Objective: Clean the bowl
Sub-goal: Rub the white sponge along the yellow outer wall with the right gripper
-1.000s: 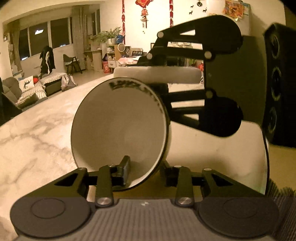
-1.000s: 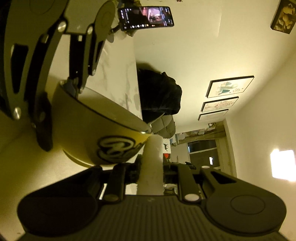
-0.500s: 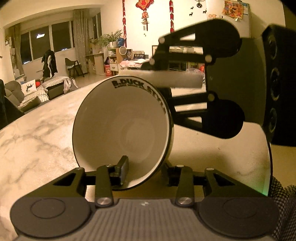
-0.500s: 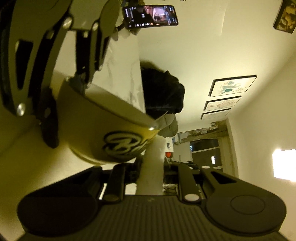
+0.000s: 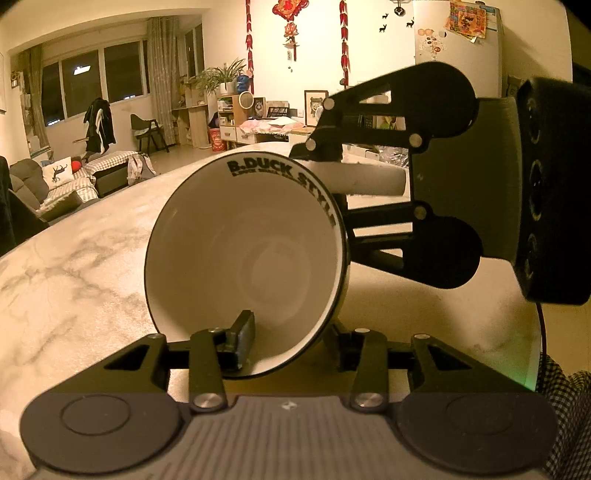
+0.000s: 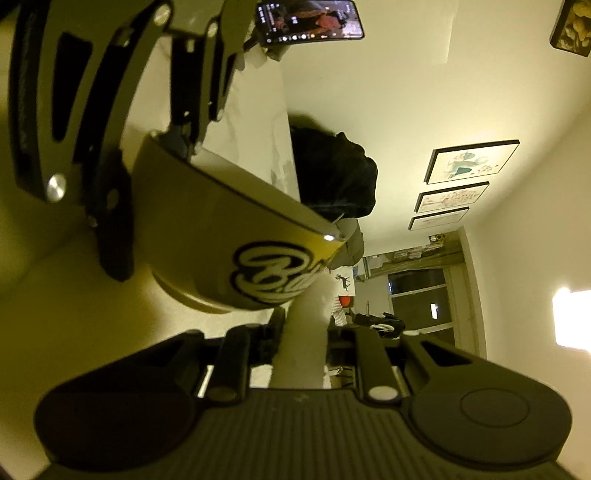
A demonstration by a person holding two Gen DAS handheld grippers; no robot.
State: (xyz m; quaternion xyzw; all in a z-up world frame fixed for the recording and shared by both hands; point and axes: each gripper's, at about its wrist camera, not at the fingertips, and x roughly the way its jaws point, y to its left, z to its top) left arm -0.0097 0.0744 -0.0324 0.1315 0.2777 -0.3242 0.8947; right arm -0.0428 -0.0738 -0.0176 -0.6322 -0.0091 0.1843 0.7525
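A bowl (image 5: 243, 266), white inside with black lettering under its rim, is tipped on its side with the opening facing the left wrist camera. My left gripper (image 5: 291, 345) is shut on its lower rim, one finger inside and one outside. In the right wrist view the bowl (image 6: 207, 236) shows its yellow outside with a black logo, and the left gripper (image 6: 184, 136) pinches its rim. My right gripper (image 6: 306, 332) is shut on a white sponge-like bar (image 6: 306, 325). The bar (image 5: 362, 179) lies against the bowl's upper back edge, its tip hidden behind the rim.
A marble table (image 5: 74, 280) lies under both grippers. A phone (image 6: 310, 22) on a stand and a dark bag (image 6: 332, 177) sit at the table's far side. A checkered sleeve (image 5: 565, 406) shows at the lower right. Living-room furniture stands far behind.
The bowl has tipped further toward the left camera and risen in view. The right gripper with the white bar has slid right, from across the top rim to behind the bowl's upper right edge.
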